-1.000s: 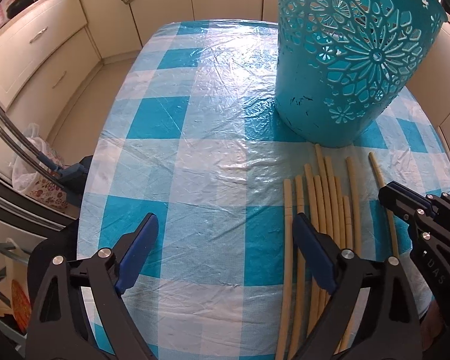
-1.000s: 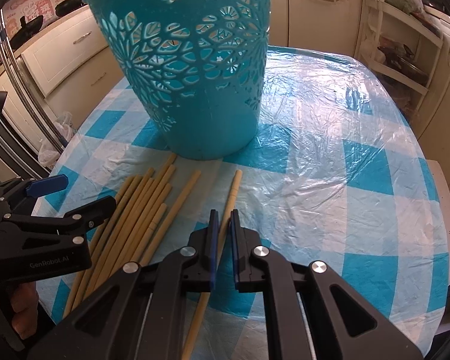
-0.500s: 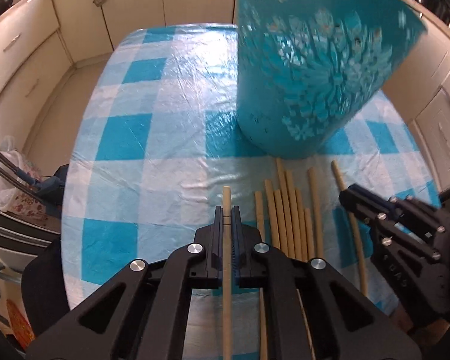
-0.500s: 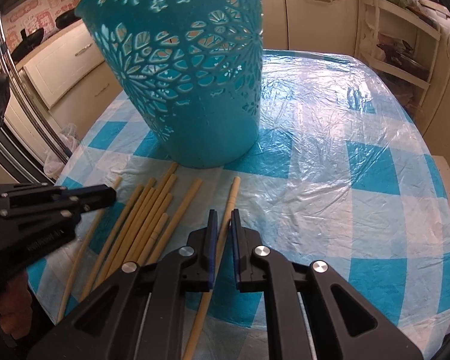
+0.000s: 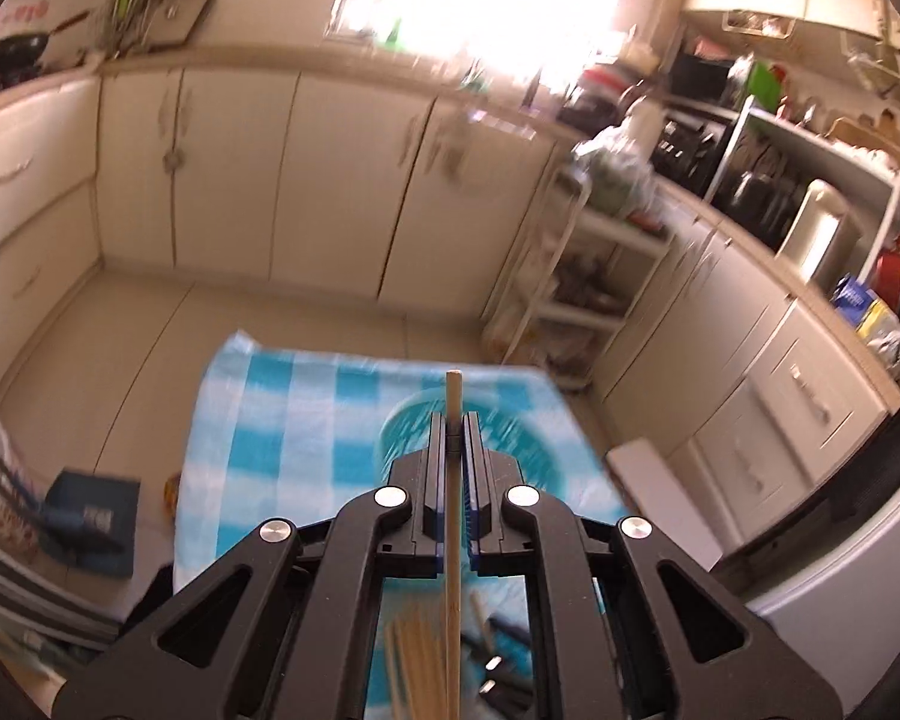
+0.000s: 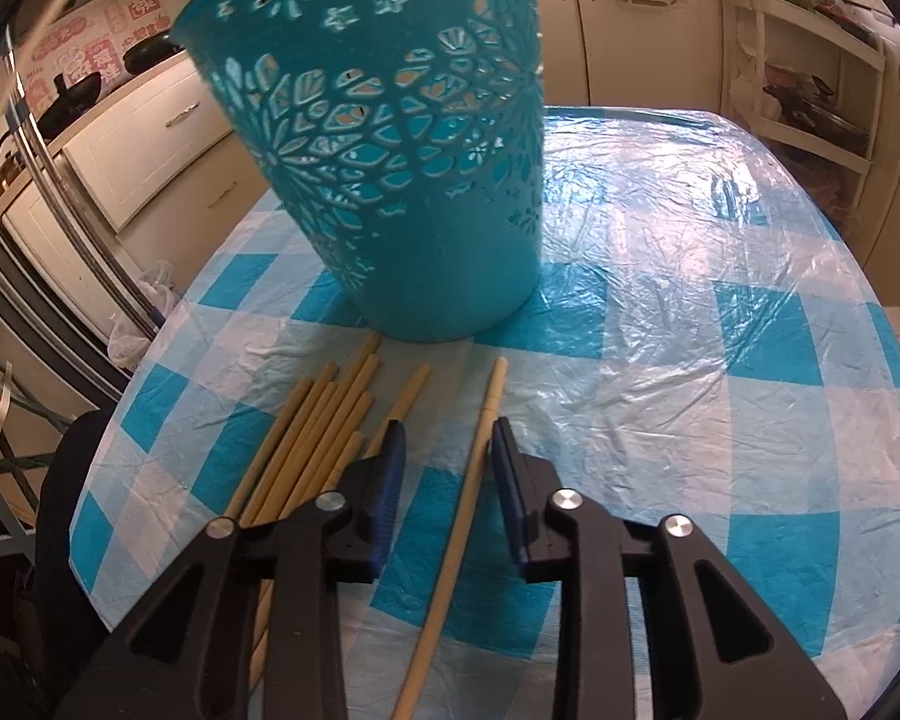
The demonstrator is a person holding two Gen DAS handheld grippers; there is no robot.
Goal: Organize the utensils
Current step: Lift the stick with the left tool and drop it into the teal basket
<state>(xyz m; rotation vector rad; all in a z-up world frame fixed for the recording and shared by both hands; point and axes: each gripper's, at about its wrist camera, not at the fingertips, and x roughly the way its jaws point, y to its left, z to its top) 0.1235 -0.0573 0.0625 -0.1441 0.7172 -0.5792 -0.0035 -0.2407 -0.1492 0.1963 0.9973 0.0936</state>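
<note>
- The left gripper was open down by the sticks a second ago; now it is up high, squeezed tight on one stick
- That stick pokes out past the tips, over the blue basket on the checked table
- The right gripper was shut on a stick before; now it is opening, and the stick lies loose between its pads on the table
- The other sticks lie in a bunch just left of it, in front of the basket

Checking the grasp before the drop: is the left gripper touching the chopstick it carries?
Touching. The left wrist view shows the left gripper shut on the chopstick, both pads pressed against its sides.
</note>
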